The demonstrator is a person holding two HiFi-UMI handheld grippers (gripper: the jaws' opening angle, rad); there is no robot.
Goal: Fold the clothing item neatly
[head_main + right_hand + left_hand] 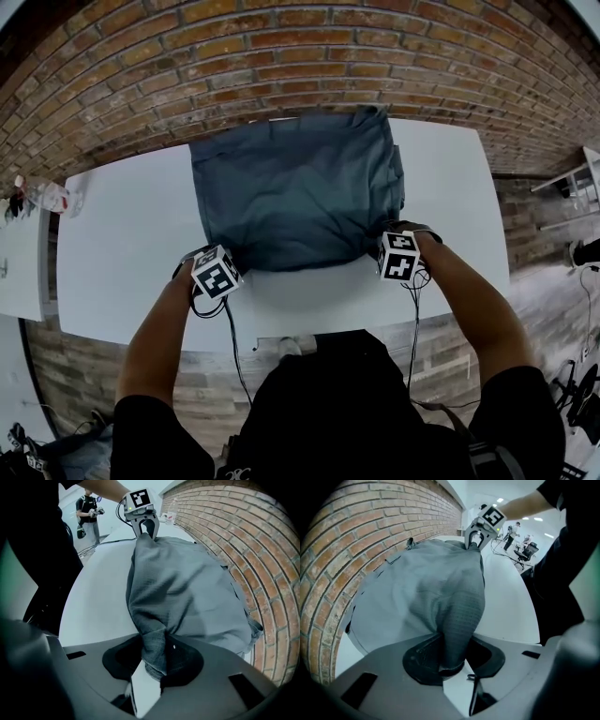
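Observation:
A grey-blue garment (298, 192) lies spread on the white table (122, 244), reaching back to the brick wall. My left gripper (225, 265) is shut on the garment's near left corner; in the left gripper view the bunched cloth (457, 634) is pinched between the jaws of the left gripper (452, 665). My right gripper (389, 246) is shut on the near right corner, where gathered cloth (157, 648) runs into the right gripper (157, 672). Each gripper shows in the other's view, the right gripper (474, 542) and the left gripper (146, 530), both clamped on the near hem.
The brick wall (281, 56) runs along the table's far edge. A plastic bottle (42, 195) stands at the far left, on a neighbouring table. The table's near edge (309, 328) is just in front of the person's body. A person (89, 513) stands in the background of the room.

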